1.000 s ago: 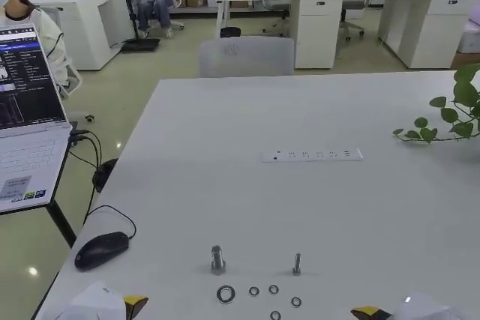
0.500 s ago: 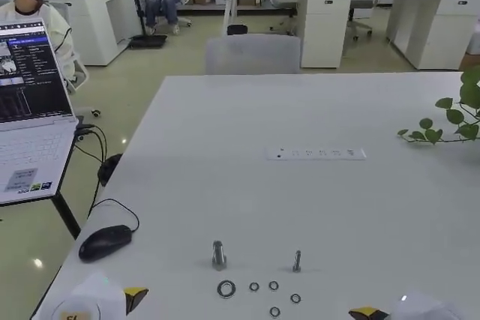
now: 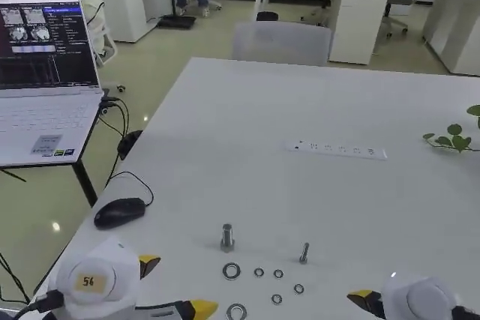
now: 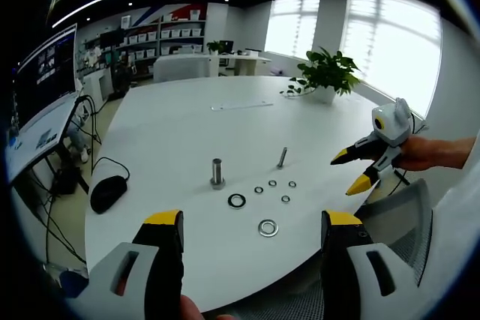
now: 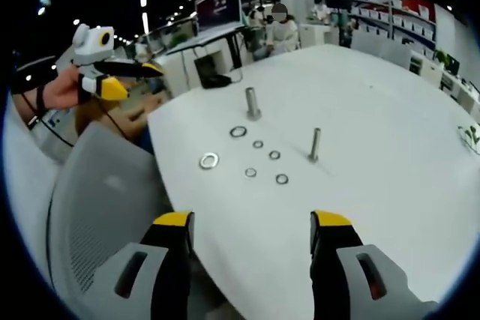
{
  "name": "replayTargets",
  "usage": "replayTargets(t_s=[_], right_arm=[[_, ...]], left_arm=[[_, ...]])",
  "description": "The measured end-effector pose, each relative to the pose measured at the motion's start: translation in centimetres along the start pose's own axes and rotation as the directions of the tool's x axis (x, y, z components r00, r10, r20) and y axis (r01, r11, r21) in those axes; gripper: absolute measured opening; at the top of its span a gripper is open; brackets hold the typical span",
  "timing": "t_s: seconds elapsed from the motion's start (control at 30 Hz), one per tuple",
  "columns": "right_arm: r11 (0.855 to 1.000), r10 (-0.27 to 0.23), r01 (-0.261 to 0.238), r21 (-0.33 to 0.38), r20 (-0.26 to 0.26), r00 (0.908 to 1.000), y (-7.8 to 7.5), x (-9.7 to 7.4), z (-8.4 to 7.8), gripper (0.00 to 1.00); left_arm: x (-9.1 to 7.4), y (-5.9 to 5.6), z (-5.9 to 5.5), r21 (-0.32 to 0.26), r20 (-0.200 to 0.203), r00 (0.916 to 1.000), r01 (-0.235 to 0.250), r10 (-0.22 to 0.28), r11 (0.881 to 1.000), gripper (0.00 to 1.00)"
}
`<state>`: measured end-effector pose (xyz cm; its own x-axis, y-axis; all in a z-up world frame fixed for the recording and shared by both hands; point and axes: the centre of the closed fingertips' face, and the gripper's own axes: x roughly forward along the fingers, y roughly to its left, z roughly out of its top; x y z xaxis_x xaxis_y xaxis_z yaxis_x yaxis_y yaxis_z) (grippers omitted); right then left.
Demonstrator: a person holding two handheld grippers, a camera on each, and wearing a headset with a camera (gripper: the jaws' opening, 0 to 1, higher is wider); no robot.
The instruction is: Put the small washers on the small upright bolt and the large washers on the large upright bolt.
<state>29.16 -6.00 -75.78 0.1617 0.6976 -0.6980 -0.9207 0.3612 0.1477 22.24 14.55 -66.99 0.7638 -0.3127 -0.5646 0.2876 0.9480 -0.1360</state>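
Note:
On the white table (image 3: 247, 162) a large upright bolt (image 3: 227, 237) stands left of a small upright bolt (image 3: 304, 253). Two large washers (image 3: 232, 270) (image 3: 237, 311) and several small washers (image 3: 278, 274) lie flat in front of them. My left gripper (image 3: 176, 286) hovers open at the near left edge, short of the washers. My right gripper (image 3: 367, 303) is at the near right, also open. The left gripper view has the bolts (image 4: 217, 172) (image 4: 282, 157) beyond its open, empty jaws. The right gripper view has the washers (image 5: 238, 132) and bolts (image 5: 252, 103) ahead of its spread jaws.
A black mouse (image 3: 120, 212) with its cable lies at the table's left edge. A laptop (image 3: 45, 73) stands on a side stand to the left. A white power strip (image 3: 336, 149) lies mid-table, a plant (image 3: 457, 136) at the right, a grey chair (image 3: 281, 41) behind.
The head camera has tilted down and shifted. Both grippers have come up further into view at the bottom edge, the left one most. The bolts and washers lie where they were.

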Motion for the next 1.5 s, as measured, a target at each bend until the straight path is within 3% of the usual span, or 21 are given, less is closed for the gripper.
replayTargets(t_s=[0.23,0.5,0.67,0.87,1.07,1.17,1.5], right_arm=[[0.993,0.011,-0.025,-0.120,-0.116,0.9932,-1.9,2.2,0.0,0.57],[0.982,0.036,-0.067,-0.174,-0.177,0.9837,-3.2,5.1,0.9,0.43],[0.956,0.040,-0.112,-0.270,-0.259,0.9652,-3.5,6.8,0.4,0.36],[0.931,0.043,-0.151,-0.331,-0.313,0.9487,-4.0,8.1,0.4,0.30],[0.912,0.066,-0.195,-0.362,-0.340,0.9380,-4.1,9.0,0.6,0.25],[0.893,0.066,-0.210,-0.399,-0.345,0.9362,-4.0,9.1,0.7,0.25],[0.878,0.069,-0.220,-0.426,-0.341,0.9374,-3.7,9.1,0.6,0.19]], left_arm=[[0.1,0.4,0.8,-0.015,0.021,0.9994,-0.027,0.027,1.000,0.74],[0.3,0.9,1.5,-0.035,0.042,0.9977,-0.053,0.054,0.998,0.73],[0.2,1.3,1.9,-0.054,0.055,0.9959,-0.070,0.073,0.996,0.72],[0.2,1.7,1.9,-0.074,0.063,0.9947,-0.076,0.081,0.994,0.71],[0.2,1.8,1.7,-0.078,0.060,0.9947,-0.078,0.083,0.994,0.71],[0.2,2.0,1.8,-0.083,0.063,0.9944,-0.079,0.085,0.993,0.71],[0.4,2.1,1.9,-0.092,0.072,0.9938,-0.078,0.085,0.993,0.70]])
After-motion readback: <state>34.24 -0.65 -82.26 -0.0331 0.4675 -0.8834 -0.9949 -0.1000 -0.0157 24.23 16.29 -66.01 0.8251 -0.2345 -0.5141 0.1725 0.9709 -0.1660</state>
